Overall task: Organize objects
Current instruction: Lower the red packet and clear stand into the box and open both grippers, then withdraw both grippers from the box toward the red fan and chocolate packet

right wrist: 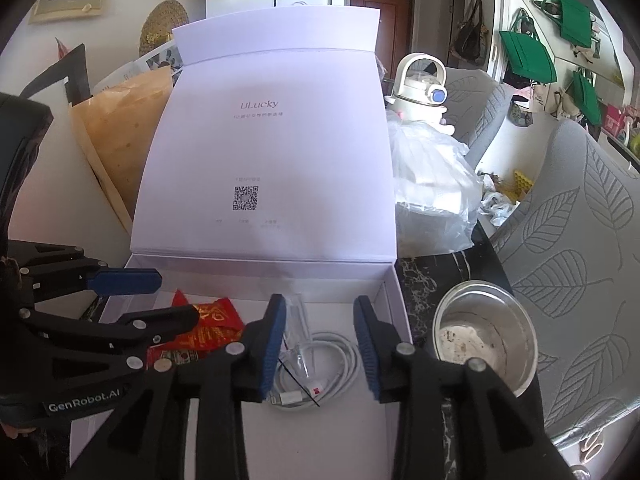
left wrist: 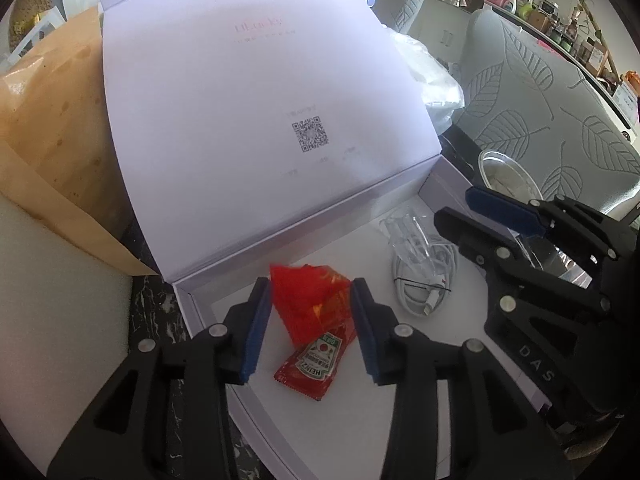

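Left tool [left wrist: 310,332] hides red packets [right wrist: 212,326] — partly.

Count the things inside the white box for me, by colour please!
Red: 2, the red packet and the Heinz ketchup sachet half under it.
White: 1, the coiled white cable.
Clear: 1, a small clear plastic wrapper by the cable.
Total: 4 in the white box.
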Demonstrator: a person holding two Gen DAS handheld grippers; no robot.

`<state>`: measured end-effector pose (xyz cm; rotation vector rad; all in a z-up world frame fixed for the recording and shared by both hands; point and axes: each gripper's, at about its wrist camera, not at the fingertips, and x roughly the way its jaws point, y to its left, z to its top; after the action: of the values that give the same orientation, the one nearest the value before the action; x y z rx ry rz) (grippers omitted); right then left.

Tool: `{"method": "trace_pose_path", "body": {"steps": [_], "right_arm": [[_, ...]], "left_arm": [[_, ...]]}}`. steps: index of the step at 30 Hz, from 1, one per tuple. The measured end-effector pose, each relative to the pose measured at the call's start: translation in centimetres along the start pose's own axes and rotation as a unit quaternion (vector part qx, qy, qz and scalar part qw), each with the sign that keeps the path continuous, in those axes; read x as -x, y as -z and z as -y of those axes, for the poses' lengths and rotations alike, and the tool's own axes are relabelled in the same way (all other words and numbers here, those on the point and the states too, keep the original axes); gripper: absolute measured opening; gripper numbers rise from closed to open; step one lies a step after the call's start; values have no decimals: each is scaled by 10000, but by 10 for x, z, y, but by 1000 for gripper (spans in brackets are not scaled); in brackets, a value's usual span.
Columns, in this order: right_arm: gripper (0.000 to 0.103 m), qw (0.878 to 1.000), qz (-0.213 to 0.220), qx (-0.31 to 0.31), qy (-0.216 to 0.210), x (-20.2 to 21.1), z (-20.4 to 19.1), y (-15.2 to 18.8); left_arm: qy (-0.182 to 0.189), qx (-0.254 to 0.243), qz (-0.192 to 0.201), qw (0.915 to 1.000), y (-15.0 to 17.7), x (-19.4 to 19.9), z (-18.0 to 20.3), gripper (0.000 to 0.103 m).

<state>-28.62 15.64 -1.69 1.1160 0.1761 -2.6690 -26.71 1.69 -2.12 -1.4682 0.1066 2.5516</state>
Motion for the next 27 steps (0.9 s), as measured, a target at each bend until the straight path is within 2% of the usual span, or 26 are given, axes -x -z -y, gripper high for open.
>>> {"method": "trace_pose_path", "body": {"steps": [9, 12, 17, 20, 27], "right_arm": [[38, 9998, 135, -119, 128, 26, 4, -5], [43, 9996, 183, -162, 136, 37, 6, -7], [45, 9992, 316, -212, 150, 61, 6, -9], [51, 9986, 438, -212, 183, 79, 4, -10], [67, 9969, 702, -215, 291, 125, 0, -8]], "left_arm": [[-167, 69, 298, 9994, -11, 25, -2, 52], [-193, 95, 431, 9988, -10, 39, -6, 58], [-287, 132, 554, 9980, -9, 63, -5, 62], [-341, 146, 670, 9971, -7, 77, -2, 64], [-566, 221, 913, 9940, 2, 115, 4, 78]]}}
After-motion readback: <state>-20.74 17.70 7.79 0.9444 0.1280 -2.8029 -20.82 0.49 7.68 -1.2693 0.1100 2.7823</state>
